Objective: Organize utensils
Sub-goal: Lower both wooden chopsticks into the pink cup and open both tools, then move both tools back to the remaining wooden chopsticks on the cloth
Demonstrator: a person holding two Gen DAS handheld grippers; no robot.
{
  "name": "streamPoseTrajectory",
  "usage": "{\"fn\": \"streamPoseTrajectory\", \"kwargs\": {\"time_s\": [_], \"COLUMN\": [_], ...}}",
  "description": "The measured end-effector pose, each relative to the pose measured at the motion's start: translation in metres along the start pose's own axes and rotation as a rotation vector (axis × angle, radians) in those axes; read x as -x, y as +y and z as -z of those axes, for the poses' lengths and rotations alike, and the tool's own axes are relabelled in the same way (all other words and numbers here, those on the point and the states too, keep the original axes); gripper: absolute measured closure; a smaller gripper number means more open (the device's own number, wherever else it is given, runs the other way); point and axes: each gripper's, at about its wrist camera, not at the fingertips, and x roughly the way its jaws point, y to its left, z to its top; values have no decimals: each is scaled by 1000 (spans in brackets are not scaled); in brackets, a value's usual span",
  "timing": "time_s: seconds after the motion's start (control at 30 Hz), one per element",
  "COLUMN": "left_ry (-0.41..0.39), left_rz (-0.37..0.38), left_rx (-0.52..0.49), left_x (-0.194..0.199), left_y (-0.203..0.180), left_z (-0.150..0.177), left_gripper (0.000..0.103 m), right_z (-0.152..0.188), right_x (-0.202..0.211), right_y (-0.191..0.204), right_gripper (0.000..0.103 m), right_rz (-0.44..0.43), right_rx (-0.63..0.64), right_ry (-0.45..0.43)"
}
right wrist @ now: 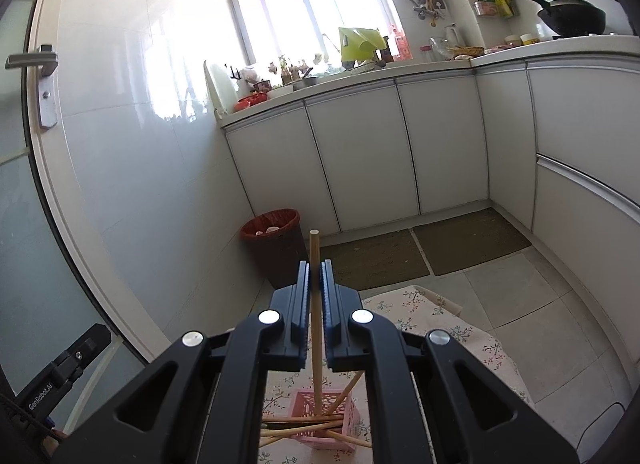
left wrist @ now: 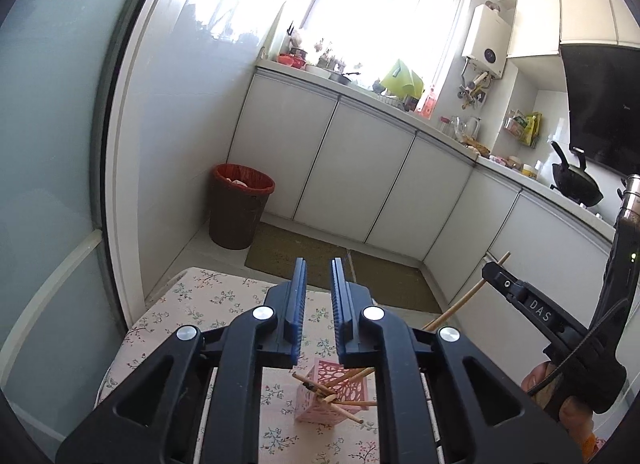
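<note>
A pink openwork holder (left wrist: pixel 332 392) stands on the floral tablecloth (left wrist: pixel 208 304), with several wooden chopsticks (left wrist: pixel 340 404) lying across and in it. My left gripper (left wrist: pixel 319 296) is open and empty above the holder. My right gripper (right wrist: pixel 316 288) is shut on one wooden chopstick (right wrist: pixel 315 264), held upright with its lower end inside the holder (right wrist: pixel 324 416). In the left wrist view the right gripper (left wrist: pixel 496 272) is at the right, holding that chopstick (left wrist: pixel 460 304) aslant.
The small table ends close ahead; beyond is floor with brown mats (left wrist: pixel 296 256). A red-lined bin (left wrist: pixel 240 208) stands by the wall. White cabinets (left wrist: pixel 360 168) carry a cluttered counter. A glass door (right wrist: pixel 24 224) is on the left.
</note>
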Motion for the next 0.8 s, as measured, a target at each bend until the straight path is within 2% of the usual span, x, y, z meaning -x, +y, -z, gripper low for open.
{"fn": "streamPoseTrajectory", "kwargs": {"time_s": [0.07, 0.17, 0.37, 0.43, 0.5, 0.57, 0.63, 0.7, 0.73, 0.8], "left_ry": [15, 16, 21, 46, 79, 122, 167, 222, 243, 283], "left_rz": [-7, -1, 23, 31, 40, 39, 45, 44, 43, 28], "left_rx": [-9, -14, -53, -74, -104, -139, -158, -179, -187, -198], "left_x": [-3, 4, 25, 31, 36, 41, 45, 47, 47, 48], "left_y": [1, 3, -14, -21, -29, -38, -43, -49, -50, -53], "left_z": [2, 1, -4, -1, 5, 15, 24, 35, 41, 54], "left_gripper": [90, 90, 88, 85, 75, 66, 62, 54, 51, 24], "right_z": [8, 10, 7, 8, 13, 19, 26, 36, 42, 58], "right_x": [-5, 5, 45, 59, 74, 91, 106, 120, 129, 146], "right_y": [4, 6, 6, 3, -2, -9, -18, -29, -36, -52], "right_gripper": [90, 89, 88, 81, 61, 54, 48, 30, 25, 10], "right_rz": [13, 36, 70, 79, 81, 78, 82, 78, 72, 75], "right_rx": [11, 24, 61, 65, 60, 50, 40, 20, 3, -31], "right_ry": [30, 22, 0, 6, 12, 21, 36, 60, 70, 75]}}
